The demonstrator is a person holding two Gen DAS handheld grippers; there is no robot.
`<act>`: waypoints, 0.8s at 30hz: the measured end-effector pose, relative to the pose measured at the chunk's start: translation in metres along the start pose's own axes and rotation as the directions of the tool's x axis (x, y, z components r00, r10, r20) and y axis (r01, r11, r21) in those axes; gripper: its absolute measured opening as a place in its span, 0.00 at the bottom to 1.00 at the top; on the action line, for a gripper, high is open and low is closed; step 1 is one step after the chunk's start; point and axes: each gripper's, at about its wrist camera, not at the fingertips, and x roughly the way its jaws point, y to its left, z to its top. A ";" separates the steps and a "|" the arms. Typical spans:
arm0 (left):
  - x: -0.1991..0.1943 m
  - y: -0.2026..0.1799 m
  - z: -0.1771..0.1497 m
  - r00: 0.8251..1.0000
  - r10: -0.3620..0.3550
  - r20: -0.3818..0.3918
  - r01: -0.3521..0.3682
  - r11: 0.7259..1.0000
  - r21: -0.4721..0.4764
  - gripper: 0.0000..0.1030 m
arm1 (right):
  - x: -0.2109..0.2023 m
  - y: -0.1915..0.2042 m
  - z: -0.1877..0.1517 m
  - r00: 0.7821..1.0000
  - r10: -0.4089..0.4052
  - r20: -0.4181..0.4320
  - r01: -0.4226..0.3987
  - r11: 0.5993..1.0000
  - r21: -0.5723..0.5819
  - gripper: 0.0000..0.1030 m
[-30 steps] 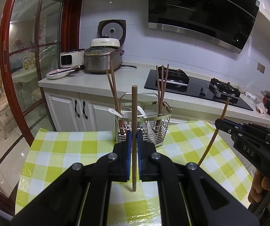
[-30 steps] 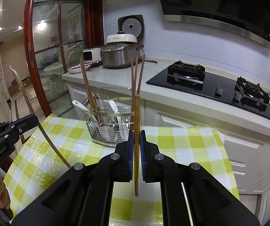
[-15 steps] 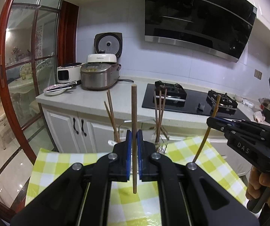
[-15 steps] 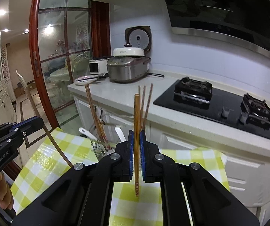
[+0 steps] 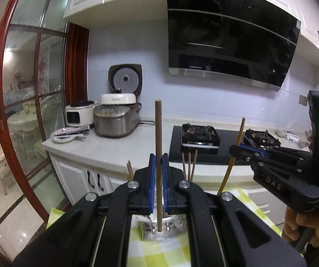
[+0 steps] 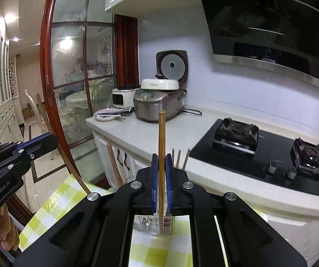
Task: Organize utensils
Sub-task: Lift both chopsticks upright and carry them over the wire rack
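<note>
Kitchen counter, black gas hob (image 5: pixel 203 142) and dark range hood (image 5: pixel 230 42) now fill the background of both views, where a second ago the yellow-and-white checked tablecloth (image 6: pixel 155 253) and the wire mesh utensil basket (image 5: pixel 161 229) were seen ahead of the fingers; both grippers have been raised and brought closer to the basket, which is now glimpsed only low between each pair of fingers. The left gripper (image 5: pixel 158 180) is clamped on a dark brown wooden chopstick (image 5: pixel 158 133), held upright, its lower tip directly over the basket; the right gripper (image 6: pixel 161 178) is closed on a lighter bamboo chopstick (image 6: pixel 161 138), likewise upright above the mesh. Sticks already stored (image 5: pixel 189 164) stand just beyond the fingertips; both chopsticks are judged ready to be lowered in and released.
</note>
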 end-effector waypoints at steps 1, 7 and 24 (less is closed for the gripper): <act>0.001 -0.001 0.003 1.000 0.003 0.005 -0.003 1.000 0.002 0.06 | 0.002 0.001 0.004 1.000 0.001 0.006 -0.001 1.000 -0.003 0.08; 0.020 0.001 0.016 0.999 0.025 0.034 -0.025 1.000 -0.001 0.06 | 0.015 0.005 0.020 1.000 0.014 0.027 -0.014 1.000 -0.005 0.08; 0.087 0.019 -0.003 0.999 0.041 -0.007 -0.041 0.998 -0.049 0.06 | 0.084 0.004 0.007 0.999 0.049 -0.011 -0.049 0.998 0.045 0.08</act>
